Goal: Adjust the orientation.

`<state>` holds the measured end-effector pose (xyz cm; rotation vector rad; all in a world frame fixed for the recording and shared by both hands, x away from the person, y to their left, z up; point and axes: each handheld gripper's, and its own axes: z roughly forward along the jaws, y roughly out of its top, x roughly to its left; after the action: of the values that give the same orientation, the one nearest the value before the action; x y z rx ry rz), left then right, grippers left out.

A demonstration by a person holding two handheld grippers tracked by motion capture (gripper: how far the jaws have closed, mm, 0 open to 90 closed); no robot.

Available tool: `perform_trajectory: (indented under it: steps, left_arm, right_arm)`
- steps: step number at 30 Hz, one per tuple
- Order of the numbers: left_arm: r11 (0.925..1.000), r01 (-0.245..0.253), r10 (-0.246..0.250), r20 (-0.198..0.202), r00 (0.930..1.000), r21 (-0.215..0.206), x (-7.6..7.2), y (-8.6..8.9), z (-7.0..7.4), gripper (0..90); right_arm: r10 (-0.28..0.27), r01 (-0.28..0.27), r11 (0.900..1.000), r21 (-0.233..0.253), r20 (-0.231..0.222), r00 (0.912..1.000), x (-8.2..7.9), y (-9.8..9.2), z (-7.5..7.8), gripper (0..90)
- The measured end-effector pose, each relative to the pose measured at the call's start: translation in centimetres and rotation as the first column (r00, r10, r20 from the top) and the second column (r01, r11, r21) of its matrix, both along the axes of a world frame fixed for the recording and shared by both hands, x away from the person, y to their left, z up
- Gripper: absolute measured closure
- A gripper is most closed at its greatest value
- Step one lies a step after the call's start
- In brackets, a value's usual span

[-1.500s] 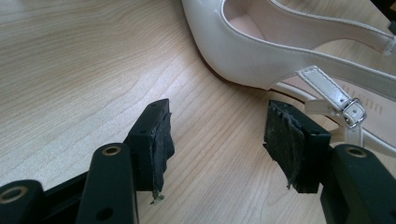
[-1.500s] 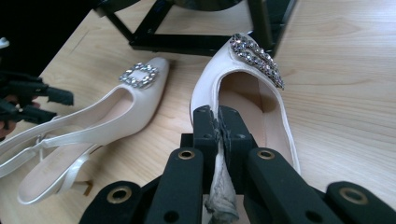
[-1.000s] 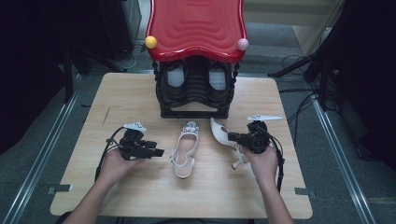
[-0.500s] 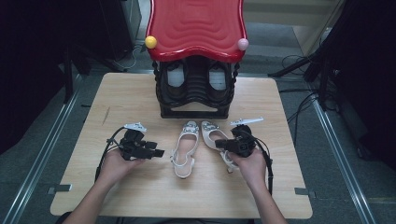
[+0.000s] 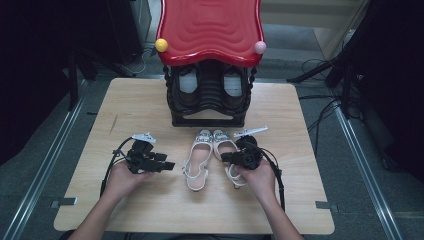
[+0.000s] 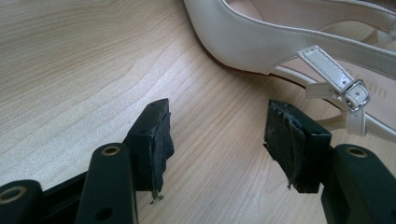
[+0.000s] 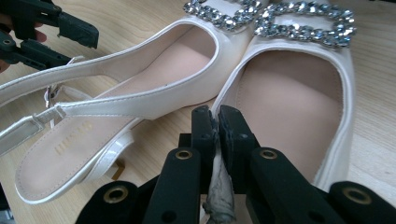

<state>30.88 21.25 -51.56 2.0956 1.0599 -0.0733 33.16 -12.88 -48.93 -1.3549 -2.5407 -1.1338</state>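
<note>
Since a second ago, right gripper (image 5: 231,157) has carried right slingback shoe (image 5: 226,150) inward, now touching left slingback shoe (image 5: 198,161) before shoe rack (image 5: 210,92); jaws clamped on its side wall for pairing. Left gripper (image 5: 167,165) waits just beside, jaws apart.

In the high view, the right gripper (image 5: 231,157) and the hand behind it cover the middle of the right shoe (image 5: 226,156), hiding the exact spot where its side wall is pinched. In the right gripper view, that shoe's heel end drops out of sight behind the black jaws, and its toe is cut by the top edge. In the left gripper view, the left shoe (image 6: 299,37) runs past the top and right edges. Dark shoes under the red rack (image 5: 210,30) are too shadowed to make out.
</note>
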Motion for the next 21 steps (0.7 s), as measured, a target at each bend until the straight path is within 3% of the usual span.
perform_trajectory:
  steps: [6, 10, 15, 19, 21]
  left_arm:
    - [1.0, 0.007, -0.007, 0.009, 0.9999, -0.005, -0.4, -0.2, 0.1, 41.3]
    - [0.9999, 0.012, -0.012, 0.016, 0.9998, -0.005, -0.5, -0.3, 0.1, 41.4]
    - [0.9998, 0.02, -0.019, 0.018, 0.9996, -0.009, -0.6, -0.6, 0.2, 42.9]
    - [0.9994, 0.033, -0.033, 0.028, 0.9991, -0.009, -0.7, -1.1, 0.3, 47.3]
    - [0.999, 0.037, -0.036, 0.021, 0.9991, -0.025, -0.6, -1.4, 0.5, 55.0]
  right_arm:
    - [0.013, -0.013, 1.0, 0.01, -0.008, 0.9999, 0.0, 0.8, -0.2, 84.1]
    - [0.012, -0.011, 0.998, 0.06, -0.01, 0.9999, 0.2, 0.5, 0.1, 79.1]
    - [0.013, -0.016, 0.991, 0.136, 0.024, 0.9996, 0.1, -1.0, 1.5, 81.0]
    - [-0.013, 0.004, 0.989, 0.151, 0.055, 0.9984, 0.0, -2.7, 2.3, 85.9]
    - [-0.031, 0.022, 0.99, 0.142, 0.06, 0.9978, 0.1, -3.7, 2.2, 88.3]
